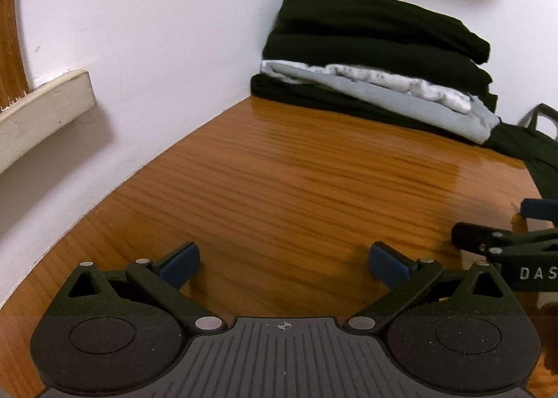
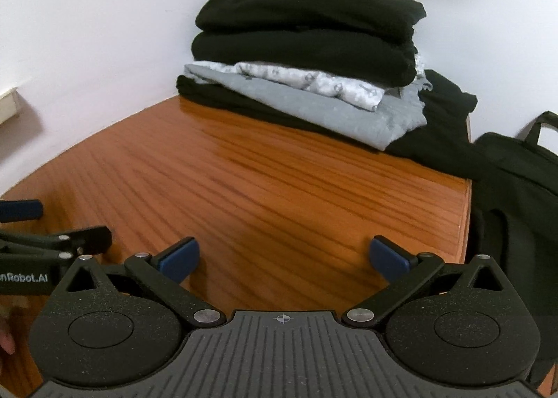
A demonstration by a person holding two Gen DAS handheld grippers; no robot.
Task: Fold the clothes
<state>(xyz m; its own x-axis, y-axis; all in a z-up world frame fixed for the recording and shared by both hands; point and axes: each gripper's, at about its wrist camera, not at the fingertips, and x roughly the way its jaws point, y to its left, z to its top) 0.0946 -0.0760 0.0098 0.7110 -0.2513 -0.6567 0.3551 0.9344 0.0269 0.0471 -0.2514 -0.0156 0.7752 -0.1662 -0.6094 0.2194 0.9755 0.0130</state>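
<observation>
Left gripper (image 1: pixel 284 263) and right gripper (image 2: pixel 284 258) both hover low over the bare wooden table (image 2: pixel 279 181), jaws spread wide, nothing between them. The stack of folded clothes (image 2: pixel 307 52) sits at upper centre of the right wrist view, against the white wall (image 2: pixel 104 31); a dark bag (image 2: pixel 516 167) lies at right. The step in hand appears to be fetching a garment: best approach level, take one layer only at its near edge. The stack's long axis runs from upper left to lower right.
</observation>
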